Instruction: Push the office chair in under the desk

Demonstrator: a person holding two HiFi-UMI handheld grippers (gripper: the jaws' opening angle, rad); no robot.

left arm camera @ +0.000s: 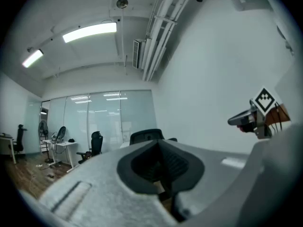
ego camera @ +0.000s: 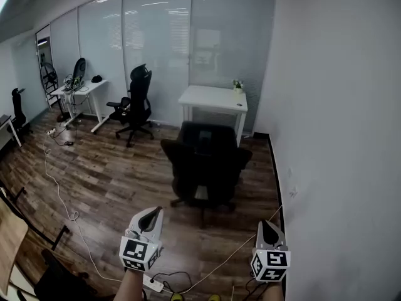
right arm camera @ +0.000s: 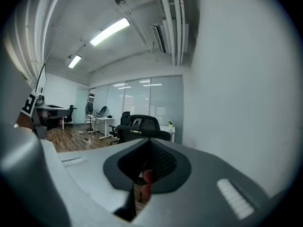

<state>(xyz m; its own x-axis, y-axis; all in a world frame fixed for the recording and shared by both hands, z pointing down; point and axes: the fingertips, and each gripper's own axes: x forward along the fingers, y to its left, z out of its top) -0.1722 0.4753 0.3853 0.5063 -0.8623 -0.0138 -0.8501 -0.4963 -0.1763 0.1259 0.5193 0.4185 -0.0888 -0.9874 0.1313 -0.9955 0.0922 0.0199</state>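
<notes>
A black office chair (ego camera: 205,163) stands on the wood floor with its back to me, in front of a white desk (ego camera: 213,98) at the glass wall. The chair's seat is still outside the desk. My left gripper (ego camera: 150,219) and right gripper (ego camera: 270,231) are held low in the head view, short of the chair and apart from it, both shut with nothing between the jaws. In the left gripper view the chair (left arm camera: 147,136) shows just over the gripper body; the right gripper view has the chair (right arm camera: 142,126) ahead too.
A second black chair (ego camera: 135,104) and another white desk (ego camera: 78,93) stand at the back left. A white cable (ego camera: 59,196) runs over the floor to a power strip (ego camera: 153,284) near my feet. A white wall (ego camera: 338,137) closes the right side.
</notes>
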